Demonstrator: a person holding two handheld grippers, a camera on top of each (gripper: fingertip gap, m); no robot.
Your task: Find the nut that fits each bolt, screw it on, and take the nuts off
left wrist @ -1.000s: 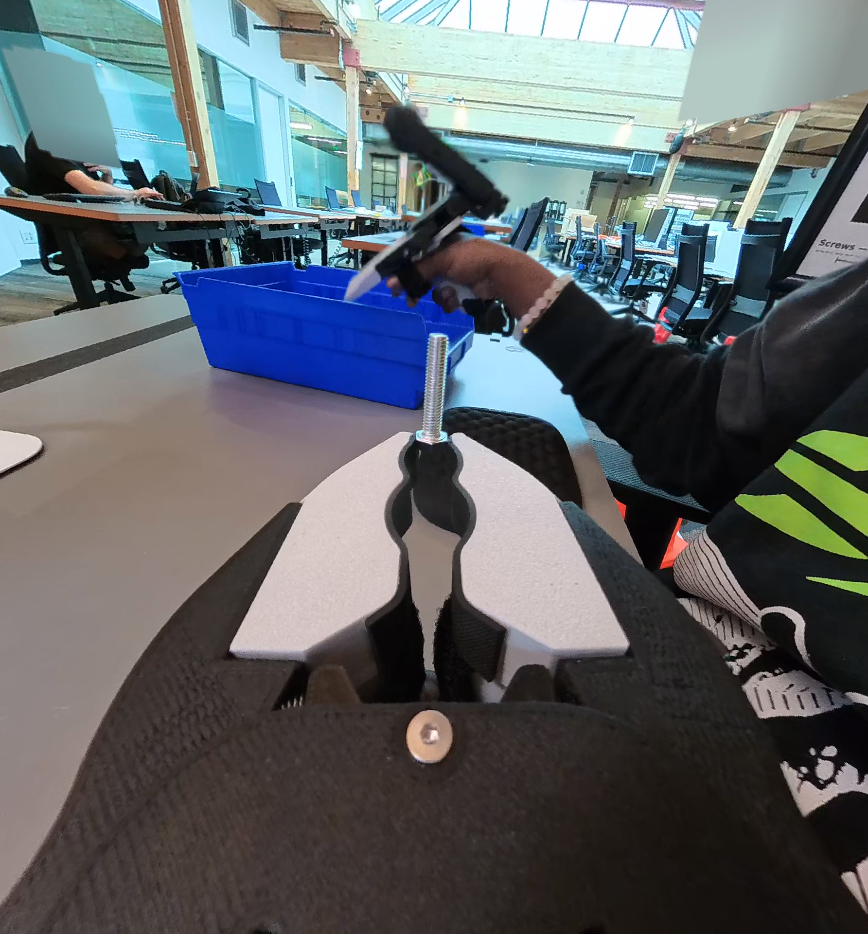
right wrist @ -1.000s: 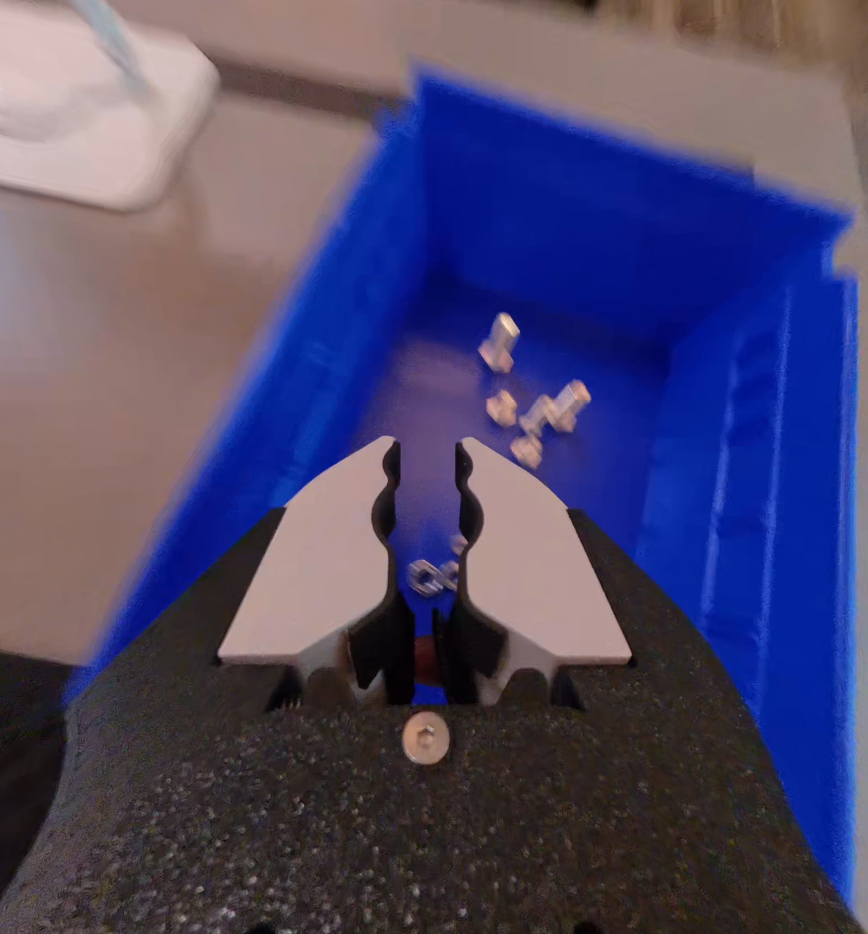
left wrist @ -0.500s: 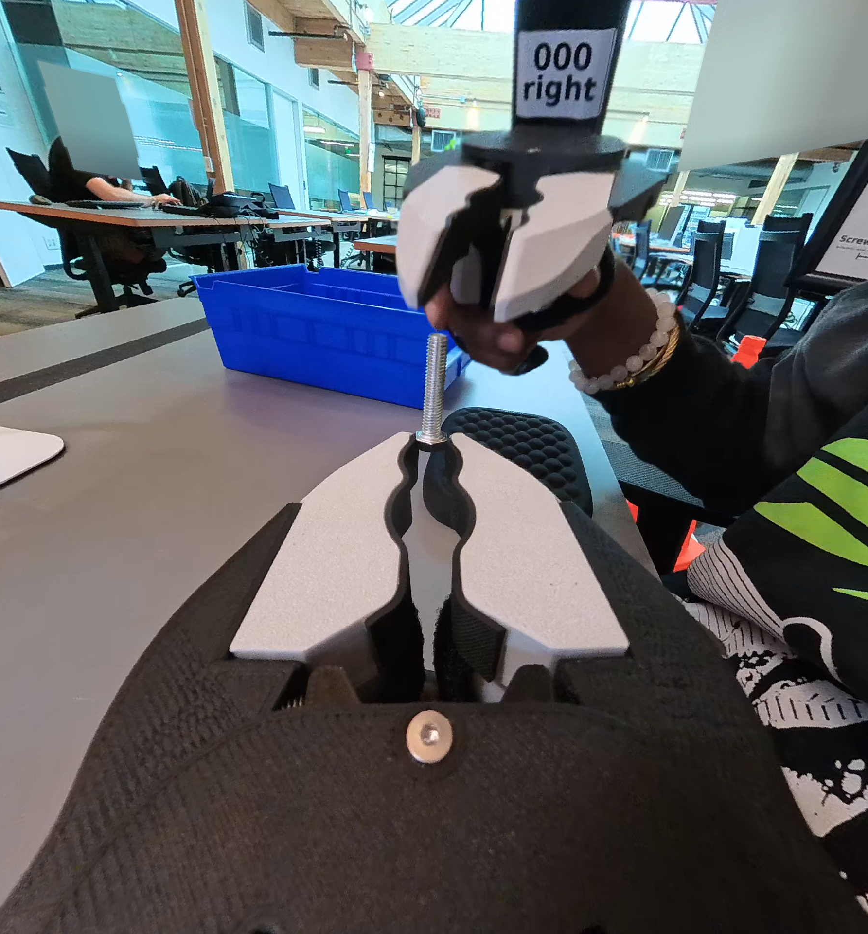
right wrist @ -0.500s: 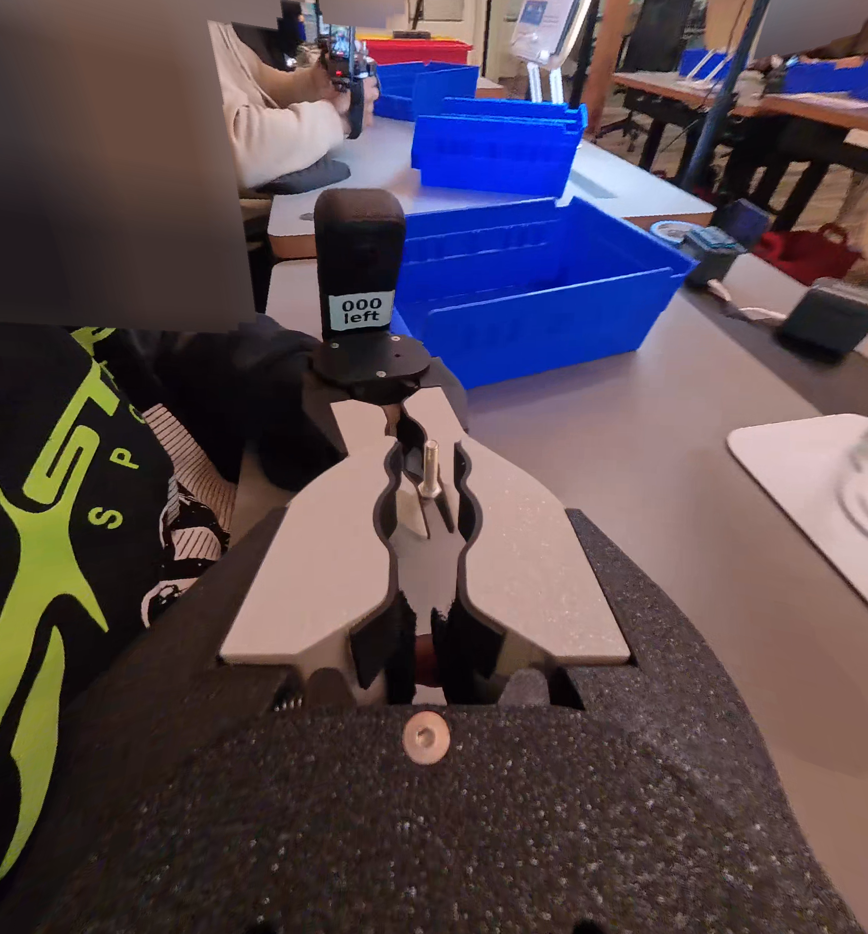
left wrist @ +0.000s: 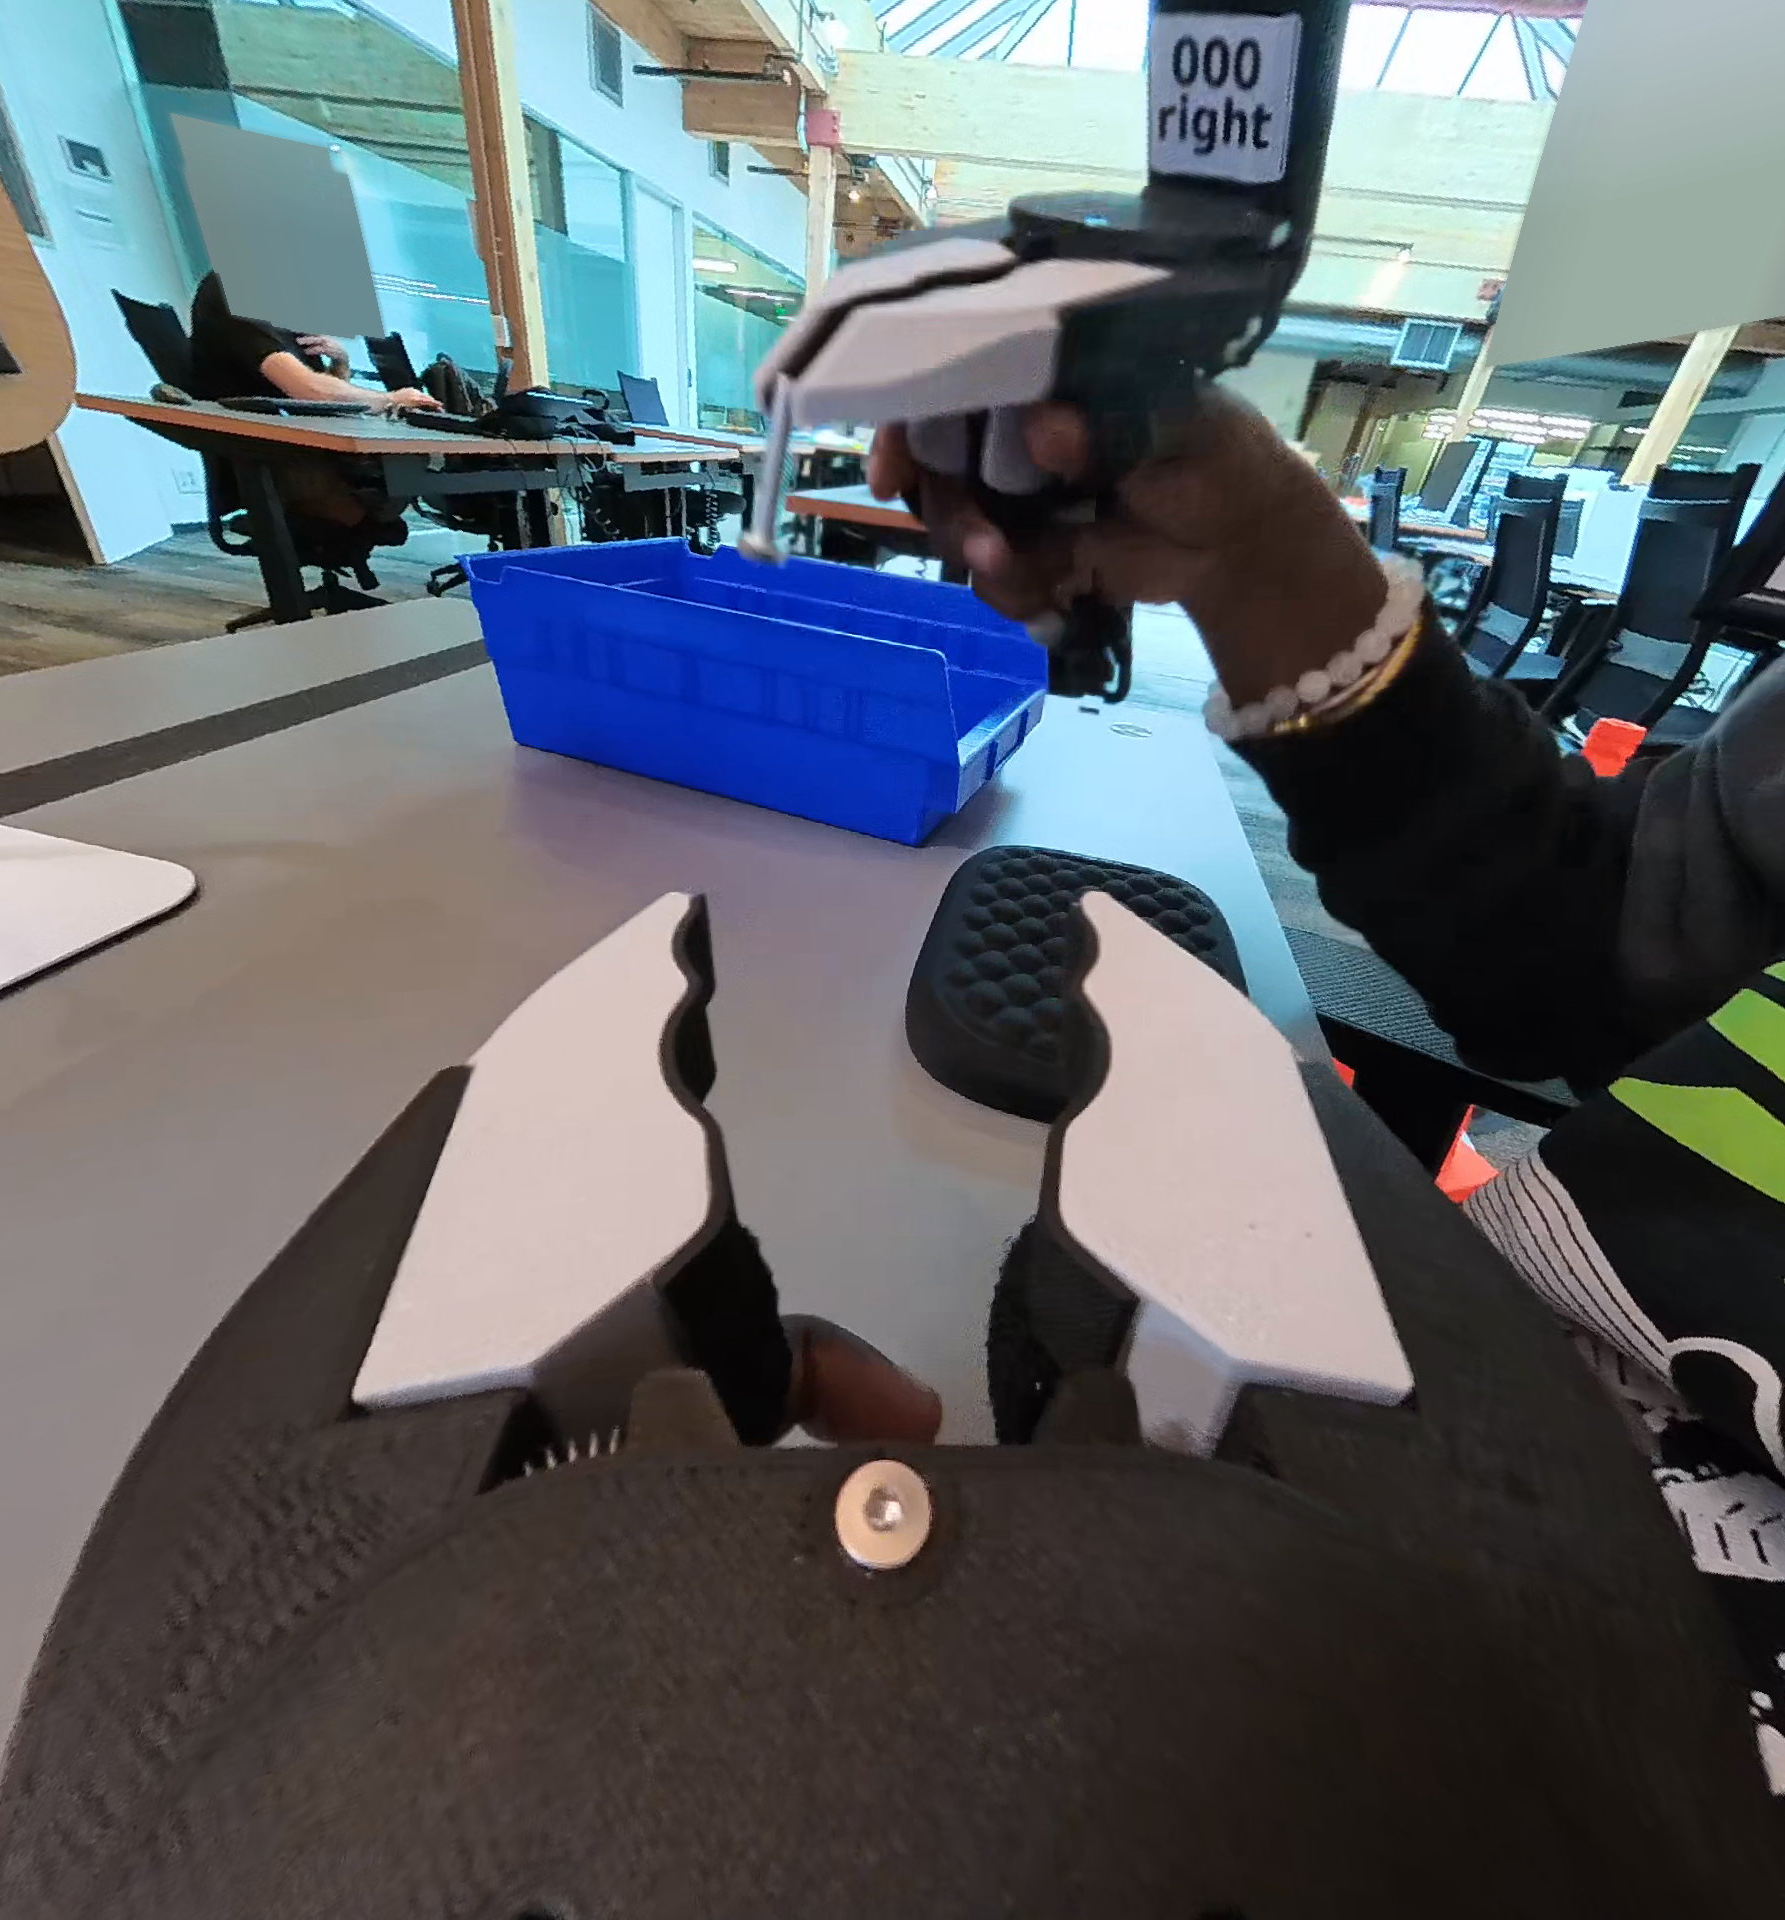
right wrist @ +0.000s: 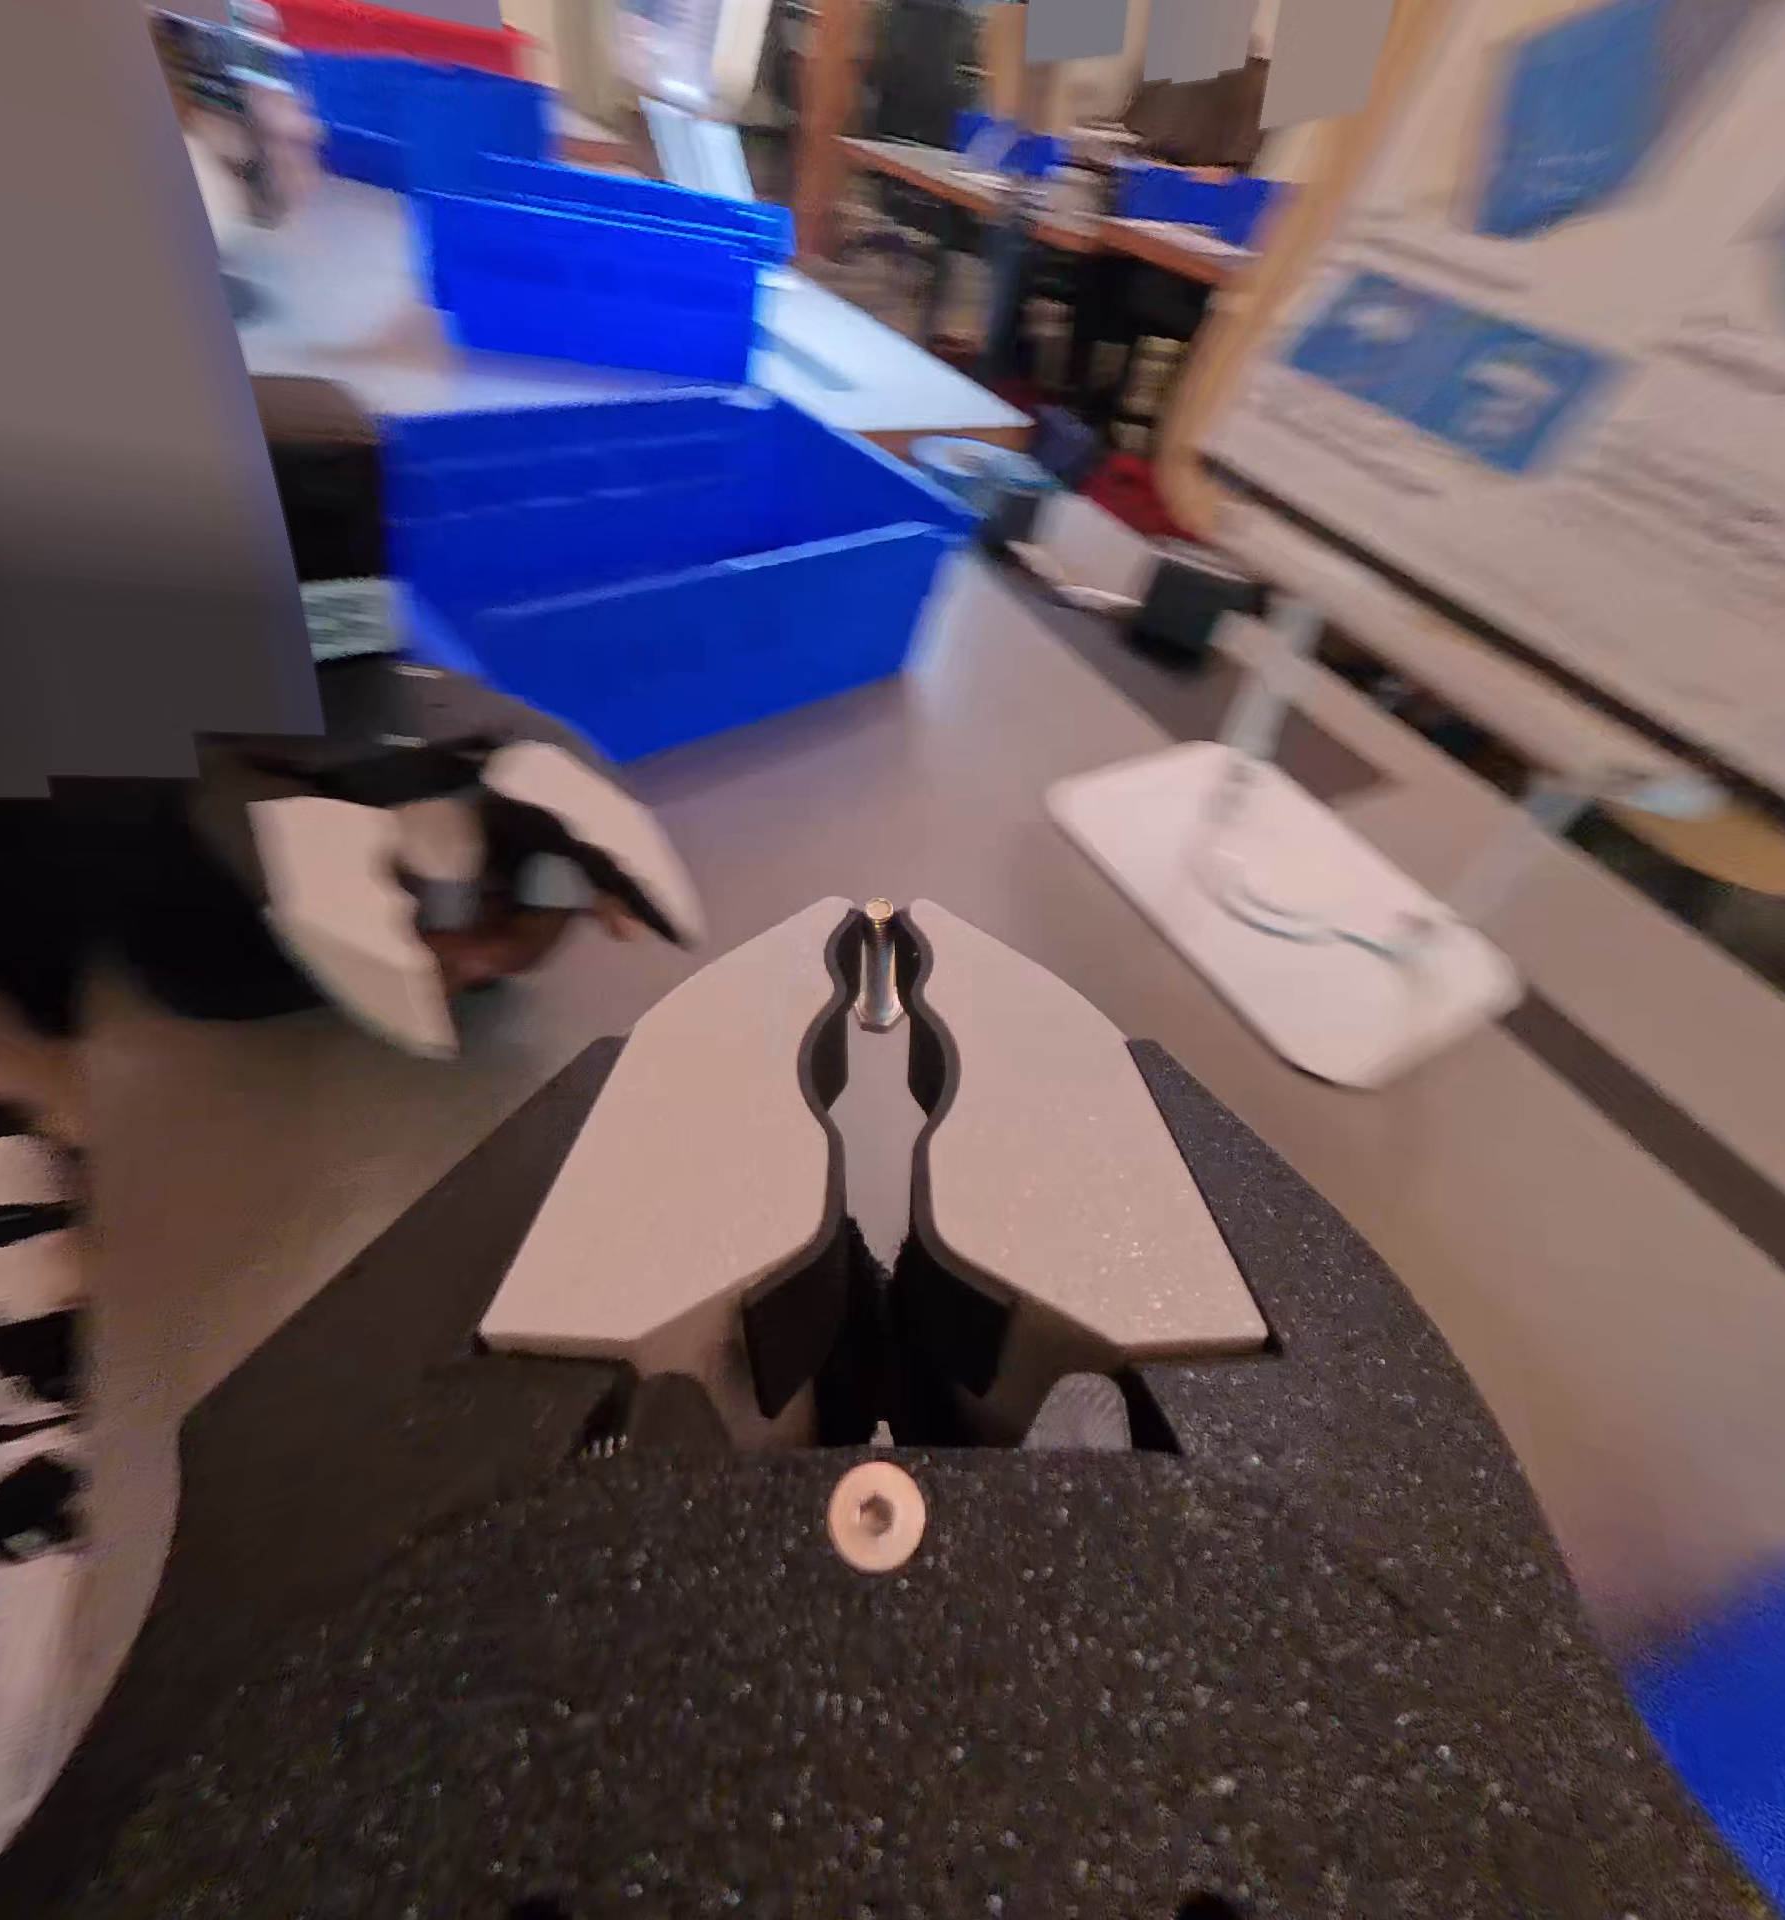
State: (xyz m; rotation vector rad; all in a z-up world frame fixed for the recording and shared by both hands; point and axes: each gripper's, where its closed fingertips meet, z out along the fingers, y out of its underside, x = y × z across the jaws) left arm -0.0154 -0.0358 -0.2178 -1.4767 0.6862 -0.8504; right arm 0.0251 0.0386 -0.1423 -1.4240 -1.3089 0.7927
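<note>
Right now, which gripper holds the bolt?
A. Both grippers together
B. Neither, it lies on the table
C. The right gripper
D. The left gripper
C: the right gripper is closed on the bolt, while the left gripper stands open and empty.

Shiny metal bolt (right wrist: 877, 966); glossy blue plastic bin (left wrist: 763, 696); matt grey table (left wrist: 348, 987).

Open office, timber beams (left wrist: 971, 99), desks (left wrist: 368, 436), skylight
</note>
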